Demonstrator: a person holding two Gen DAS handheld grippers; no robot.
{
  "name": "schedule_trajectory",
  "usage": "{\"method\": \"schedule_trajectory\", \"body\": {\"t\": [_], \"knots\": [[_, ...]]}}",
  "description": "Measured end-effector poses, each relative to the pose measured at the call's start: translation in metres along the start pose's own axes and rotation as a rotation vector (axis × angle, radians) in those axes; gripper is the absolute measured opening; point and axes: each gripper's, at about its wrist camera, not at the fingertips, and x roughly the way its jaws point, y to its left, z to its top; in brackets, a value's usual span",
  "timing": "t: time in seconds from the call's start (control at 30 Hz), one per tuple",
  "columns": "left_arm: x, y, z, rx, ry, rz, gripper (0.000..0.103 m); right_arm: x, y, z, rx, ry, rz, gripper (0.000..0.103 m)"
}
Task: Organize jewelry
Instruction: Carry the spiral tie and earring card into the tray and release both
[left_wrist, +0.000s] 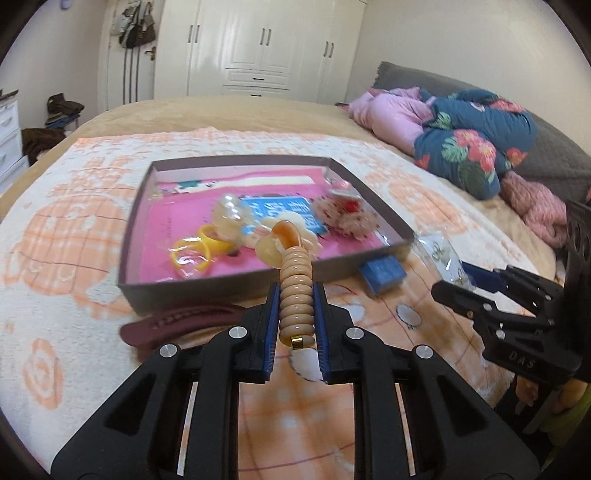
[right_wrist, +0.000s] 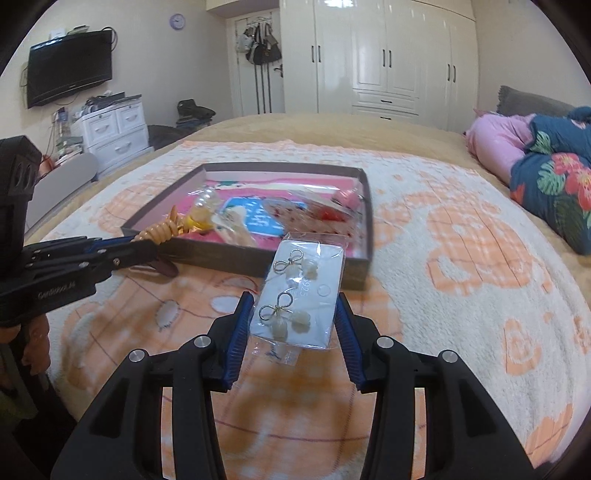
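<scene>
My left gripper (left_wrist: 295, 314) is shut on a beige ribbed bangle (left_wrist: 295, 284), held upright just in front of the near wall of a shallow brown box (left_wrist: 184, 284) with a pink floor. The box holds yellow rings (left_wrist: 192, 253), a clear pearl piece (left_wrist: 231, 214) and a red-and-white scrunchie (left_wrist: 347, 214). My right gripper (right_wrist: 295, 325) is shut on a clear packet of earrings (right_wrist: 299, 295), held above the blanket near the box's front right corner (right_wrist: 354, 269). The left gripper with the bangle also shows in the right wrist view (right_wrist: 122, 247).
A maroon strap (left_wrist: 177, 321) lies on the orange-and-white blanket in front of the box. A small blue box (left_wrist: 384, 273) sits at the box's right corner. Pink and floral bedding (left_wrist: 461, 144) is piled at the right. White wardrobes stand behind the bed.
</scene>
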Motion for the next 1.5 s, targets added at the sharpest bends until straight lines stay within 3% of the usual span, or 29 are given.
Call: {"method": "schedule_trajectory", "body": {"t": [0.8, 1.5], "knots": [[-0.001, 0.061, 0.028, -0.143, -0.062, 0.077, 0.011, 0.038, 0.025, 0.055, -0.070, -0.052, 0.016, 0.042], [0.041, 0.101, 0.066, -0.172, -0.019, 0.133, 0.011, 0.099, 0.011, 0.098, -0.059, -0.012, -0.013, 0.042]]}}
